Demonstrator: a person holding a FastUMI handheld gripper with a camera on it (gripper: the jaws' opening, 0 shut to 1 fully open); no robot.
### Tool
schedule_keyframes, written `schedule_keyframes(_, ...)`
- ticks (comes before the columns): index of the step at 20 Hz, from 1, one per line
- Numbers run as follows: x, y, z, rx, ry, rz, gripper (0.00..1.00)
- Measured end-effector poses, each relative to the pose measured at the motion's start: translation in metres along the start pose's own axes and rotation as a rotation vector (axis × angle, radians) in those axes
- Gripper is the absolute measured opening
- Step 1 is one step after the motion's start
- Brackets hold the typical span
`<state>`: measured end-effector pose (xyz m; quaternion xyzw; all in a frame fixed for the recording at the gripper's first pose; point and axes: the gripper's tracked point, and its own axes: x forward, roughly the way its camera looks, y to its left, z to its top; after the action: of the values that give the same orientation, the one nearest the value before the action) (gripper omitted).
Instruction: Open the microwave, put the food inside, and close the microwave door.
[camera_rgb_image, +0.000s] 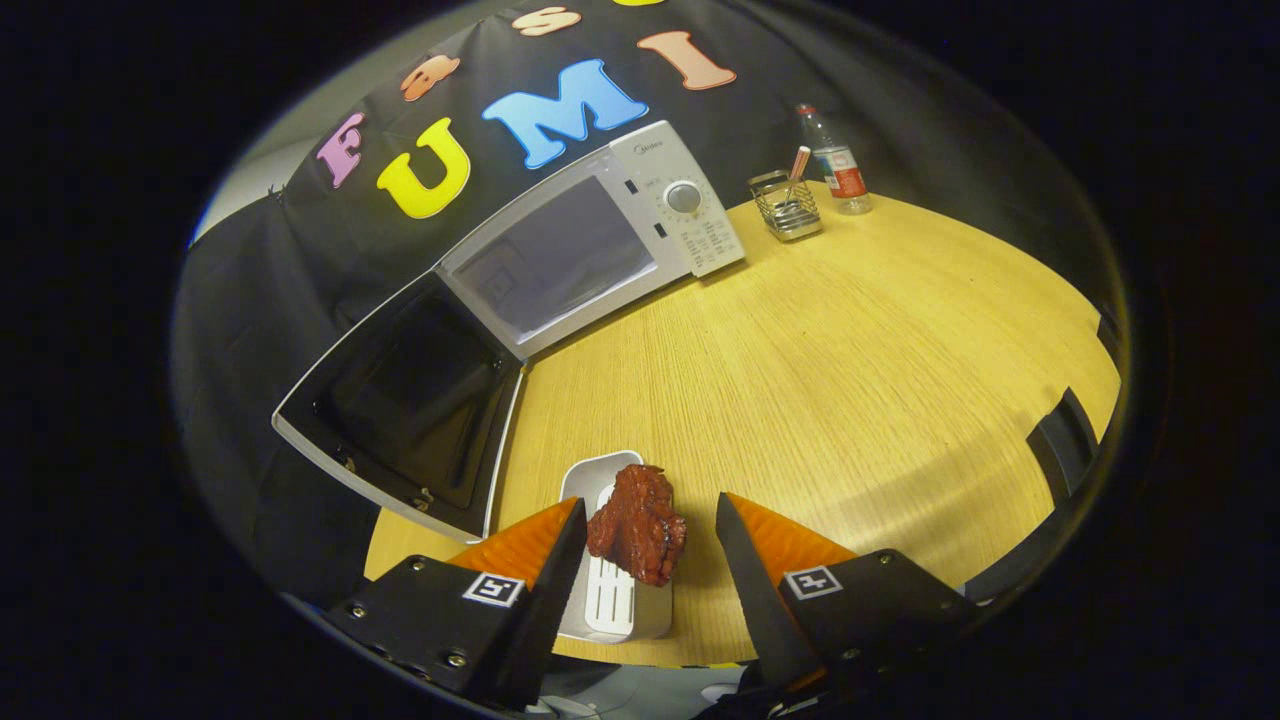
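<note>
Tool (650, 540) spread wide, fingers either side of a reddish-brown piece of meat (637, 523), not yet pressing on it. Meat resting on a white slotted tray (612, 600) near the edge of a round wooden desk (850, 350). Beyond, white microwave (600, 235) with door (405, 405) swung fully open, cavity ready to take the food. Farther back, wire holder (786, 208) and plastic bottle (835, 165), well apart from the action. Likely next: closing on the meat.

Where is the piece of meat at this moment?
In the gripper view, the meat lies on the white tray between the open gripper's fingertips, on the wooden table before the open microwave.
</note>
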<state>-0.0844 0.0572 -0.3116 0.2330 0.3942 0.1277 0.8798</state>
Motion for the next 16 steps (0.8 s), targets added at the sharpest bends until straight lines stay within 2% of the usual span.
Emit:
schedule_keyframes(2, 0.001, 0.000, -0.006, 0.024, 0.012, 0.000, 0.80)
schedule_keyframes(3, -0.004, -0.004, 0.001, 0.039, 0.008, -0.002, 0.57)
schedule_keyframes(4, 0.012, -0.002, 0.000, 0.053, 0.016, 0.006, 0.35)
schedule_keyframes(6, -0.006, 0.001, -0.001, 0.060, 0.022, 0.015, 0.33)
schedule_keyframes(7, 0.002, 0.002, 0.003, 0.064, 0.013, 0.013, 0.22)
schedule_keyframes(8, -0.001, 0.004, 0.017, 0.080, -0.011, 0.030, 0.22)
schedule_keyframes(9, 0.000, 0.010, 0.008, 0.055, 0.002, 0.023, 0.10)
schedule_keyframes(12, -0.002, 0.019, 0.008, -0.041, 0.024, 0.035, 0.10)
schedule_keyframes(16, -0.005, 0.027, 0.033, -0.030, -0.005, 0.049, 0.10)
